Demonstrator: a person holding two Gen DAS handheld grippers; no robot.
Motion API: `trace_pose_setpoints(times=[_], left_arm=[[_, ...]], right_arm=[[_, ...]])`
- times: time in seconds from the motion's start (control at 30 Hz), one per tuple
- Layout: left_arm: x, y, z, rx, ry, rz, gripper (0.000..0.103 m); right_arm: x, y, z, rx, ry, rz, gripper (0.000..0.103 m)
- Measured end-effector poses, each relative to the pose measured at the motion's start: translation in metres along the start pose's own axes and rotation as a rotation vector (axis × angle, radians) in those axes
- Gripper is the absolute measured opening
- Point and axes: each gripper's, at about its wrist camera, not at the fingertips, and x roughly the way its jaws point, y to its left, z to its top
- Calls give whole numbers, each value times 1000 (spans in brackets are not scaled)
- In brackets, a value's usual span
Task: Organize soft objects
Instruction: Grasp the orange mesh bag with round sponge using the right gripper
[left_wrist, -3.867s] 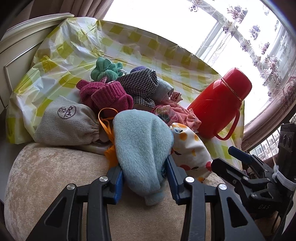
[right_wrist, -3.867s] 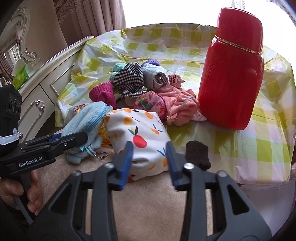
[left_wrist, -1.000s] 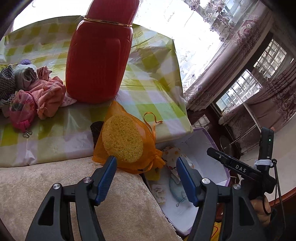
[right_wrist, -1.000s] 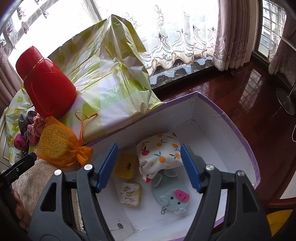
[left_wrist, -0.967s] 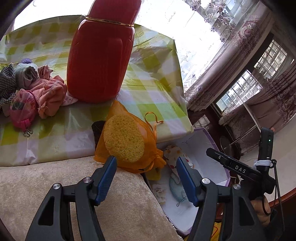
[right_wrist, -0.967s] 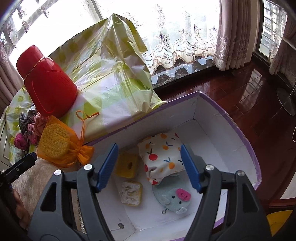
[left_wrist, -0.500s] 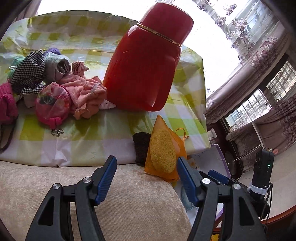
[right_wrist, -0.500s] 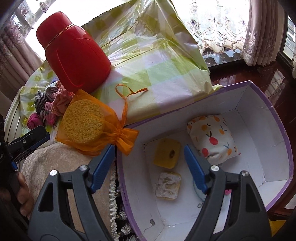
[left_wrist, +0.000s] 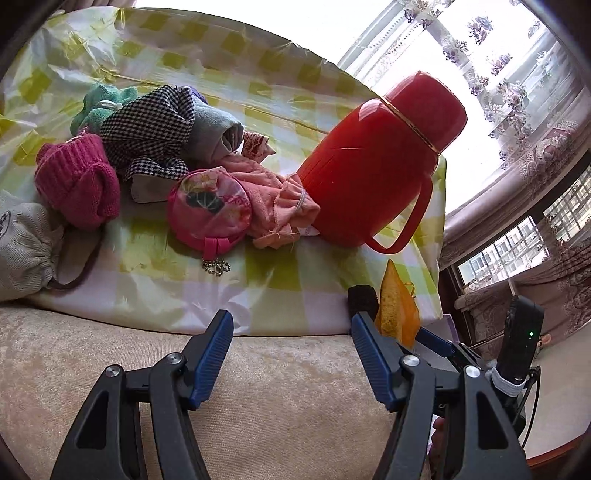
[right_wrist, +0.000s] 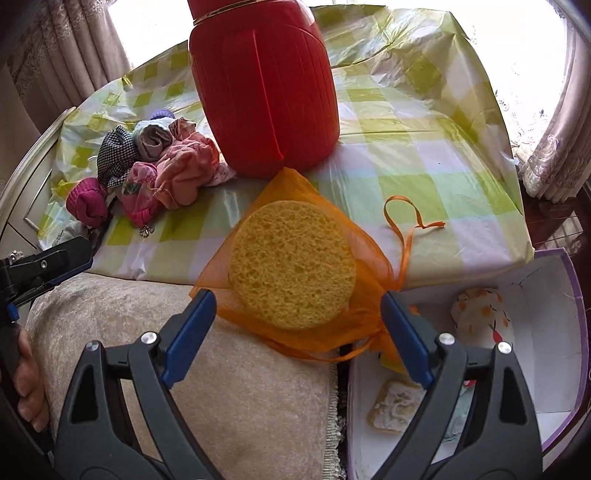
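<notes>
white box (right_wrist: 546, 295) holds fruit-print pouch (right_wrist: 480, 314); orange mesh bag (right_wrist: 295, 288) holds yellow sponge (right_wrist: 291, 264). right gripper (right_wrist: 299, 325) jaws opening, empty; left gripper (left_wrist: 291, 354) spread, empty.

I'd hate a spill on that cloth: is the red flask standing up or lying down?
Standing up. The red flask rests on its base on the checked cloth, cap uppermost in the left view; its slant there is likely lens distortion.

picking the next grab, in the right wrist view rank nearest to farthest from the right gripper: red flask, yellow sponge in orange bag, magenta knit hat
1. yellow sponge in orange bag, just ahead of the open fingers.
2. red flask, behind the sponge, centre.
3. magenta knit hat, far left, end of the pile.
</notes>
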Motion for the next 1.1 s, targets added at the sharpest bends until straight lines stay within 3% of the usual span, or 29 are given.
trace_pose_setpoints(times=[0.3, 0.37, 0.4, 0.47, 0.63, 0.83, 0.97, 1.1], left_arm=[[14, -1, 5, 7, 37, -59, 59], [18, -3, 6, 12, 49, -70, 58], [20, -4, 6, 16, 58, -77, 58], [28, -6, 8, 20, 81, -101, 57], [40, -17, 10, 42, 109, -114, 55], [55, -32, 12, 69, 141, -129, 50], [70, -43, 13, 88, 167, -134, 50], [82, -51, 14, 100, 185, -134, 50]], right_arm=[[16, 8, 12, -22, 19, -65, 92], [16, 5, 11, -7, 19, -51, 90], [17, 4, 10, 1, 20, -40, 81], [16, 0, 9, 22, 14, -27, 74], [12, -9, 6, 68, 2, 33, 73], [3, -19, 1, 122, -34, 106, 62], [4, -26, -2, 156, -27, 140, 64], [14, -37, -4, 224, 17, 124, 83]])
